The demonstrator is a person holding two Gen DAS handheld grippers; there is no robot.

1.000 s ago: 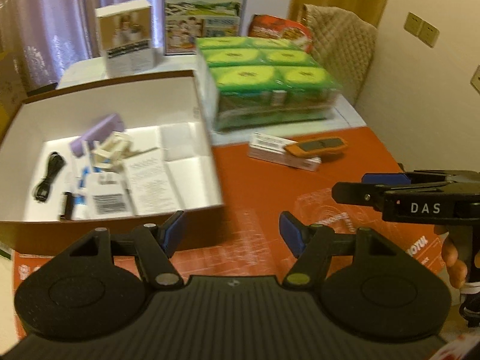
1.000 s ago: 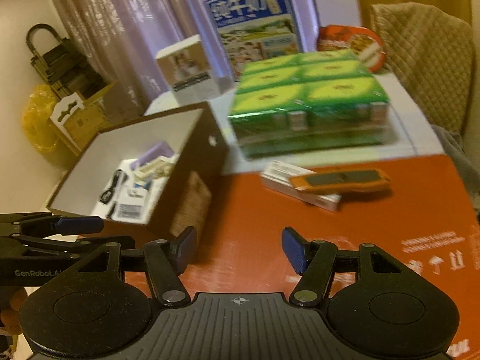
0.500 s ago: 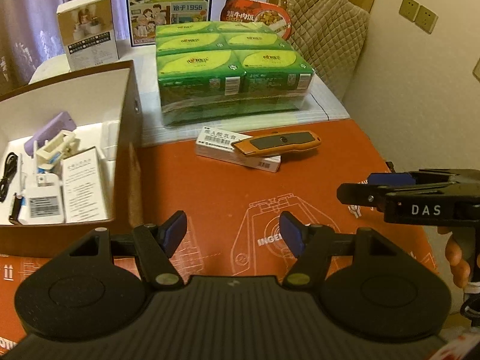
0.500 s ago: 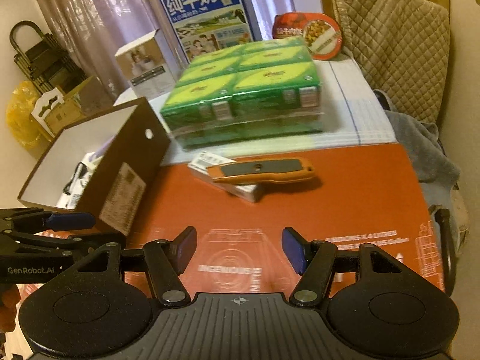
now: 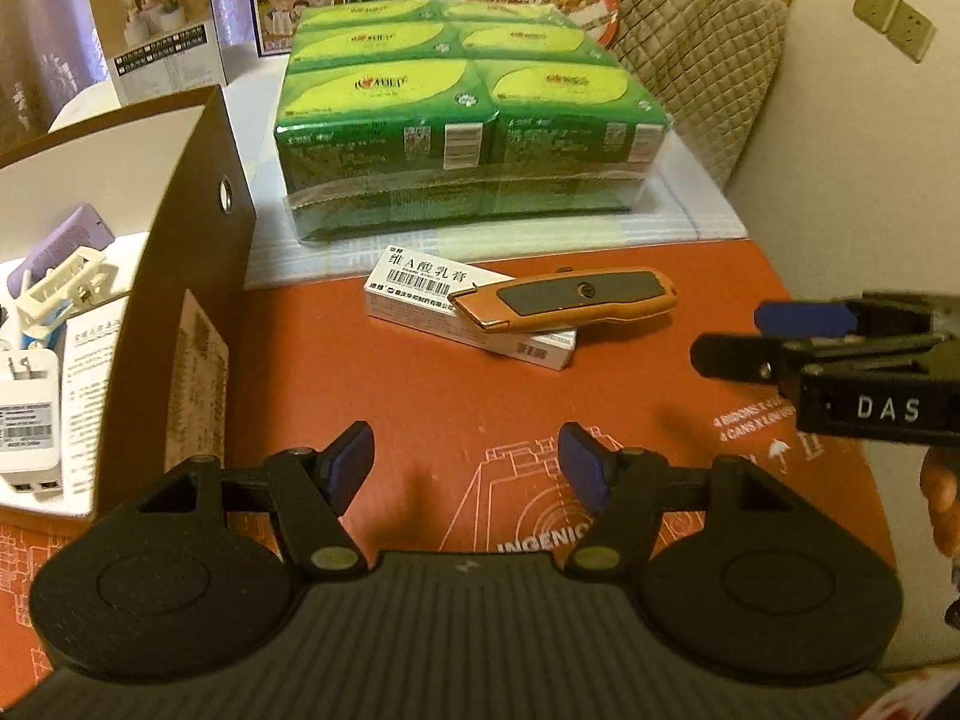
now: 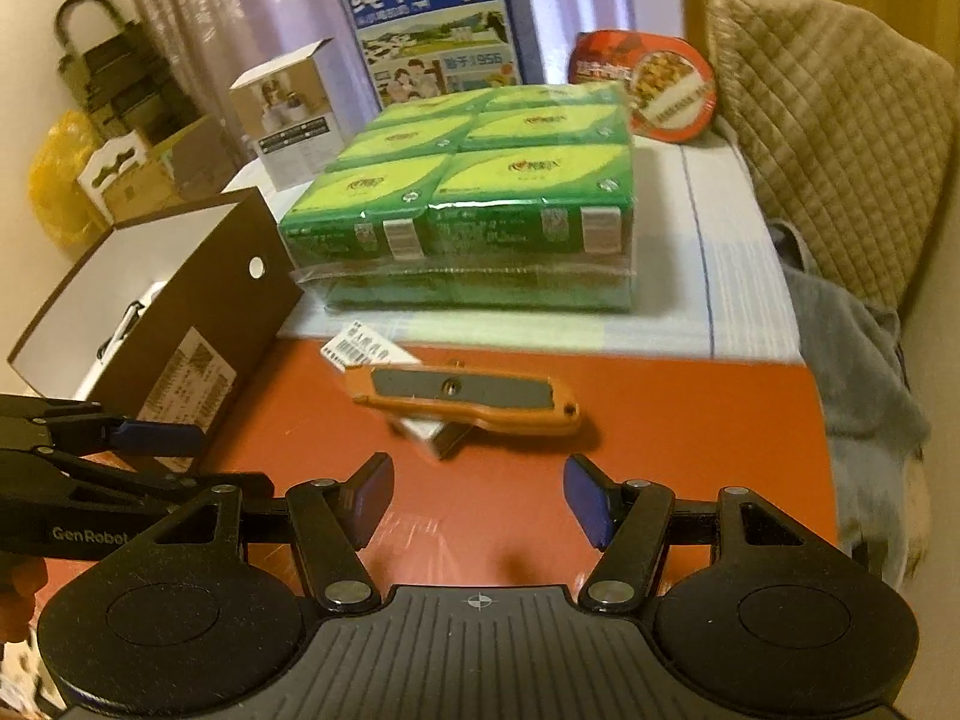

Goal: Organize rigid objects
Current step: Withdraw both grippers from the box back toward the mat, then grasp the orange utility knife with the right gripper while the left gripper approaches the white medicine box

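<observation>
An orange utility knife (image 5: 567,299) (image 6: 465,397) lies on top of a small white carton (image 5: 420,288) (image 6: 366,349) on the red mat. My left gripper (image 5: 465,465) is open and empty, short of them. My right gripper (image 6: 477,495) is open and empty, just in front of the knife; it also shows in the left wrist view (image 5: 798,330). An open brown box (image 5: 198,276) (image 6: 198,312) at the left holds a charger (image 5: 27,420), a white clip (image 5: 63,282), a purple item and papers.
A wrapped green tissue pack (image 5: 468,138) (image 6: 480,210) stands behind the knife. A milk carton (image 6: 432,18), a small white box (image 6: 288,114) and a red food bowl (image 6: 648,84) are at the back. A quilted chair (image 6: 828,138) and a wall are at the right.
Both grippers have swung right, away from the box, and moved in toward the knife and carton, which now look larger and more central. Both stay open and empty.
</observation>
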